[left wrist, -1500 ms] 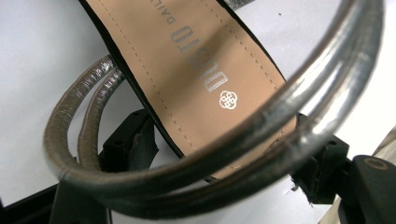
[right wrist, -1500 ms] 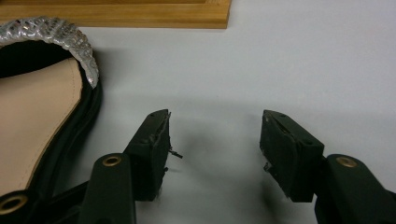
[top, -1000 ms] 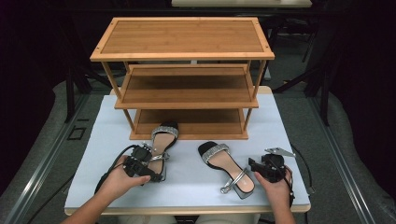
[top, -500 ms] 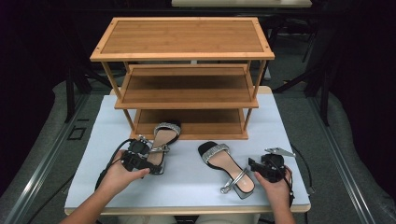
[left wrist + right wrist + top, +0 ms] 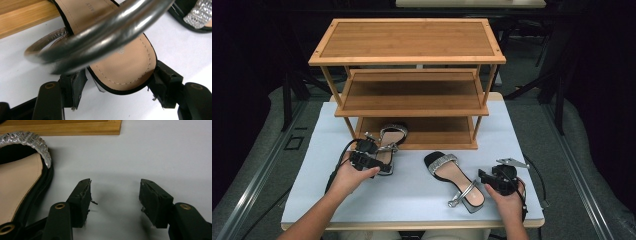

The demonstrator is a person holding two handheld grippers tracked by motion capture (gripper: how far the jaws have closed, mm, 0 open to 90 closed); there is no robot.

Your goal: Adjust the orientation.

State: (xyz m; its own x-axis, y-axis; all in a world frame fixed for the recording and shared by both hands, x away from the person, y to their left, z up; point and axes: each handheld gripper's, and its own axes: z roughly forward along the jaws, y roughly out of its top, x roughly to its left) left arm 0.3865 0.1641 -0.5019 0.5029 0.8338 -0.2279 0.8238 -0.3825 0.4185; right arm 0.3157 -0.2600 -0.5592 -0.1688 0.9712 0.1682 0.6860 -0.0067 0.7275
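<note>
The three-tier wooden rack (image 5: 407, 82) stands at the back of the white table (image 5: 327, 130). Since a moment ago the left sandal (image 5: 388, 146) has slid forward, its toe now reaching the rack's bottom shelf, carried by the left gripper (image 5: 364, 159). The other sandal (image 5: 456, 180) lies where it was, just beside the right gripper (image 5: 498, 181), which has not moved. The left gripper view alone shows the jaws pinching the sandal's heel end under its silver strap (image 5: 105, 30). The right gripper view shows its jaws spread over bare table.

Wooden rack (image 5: 412, 95) brown; sandals (image 5: 454, 175) black, tan, silver; table (image 5: 412, 190) white.
</note>
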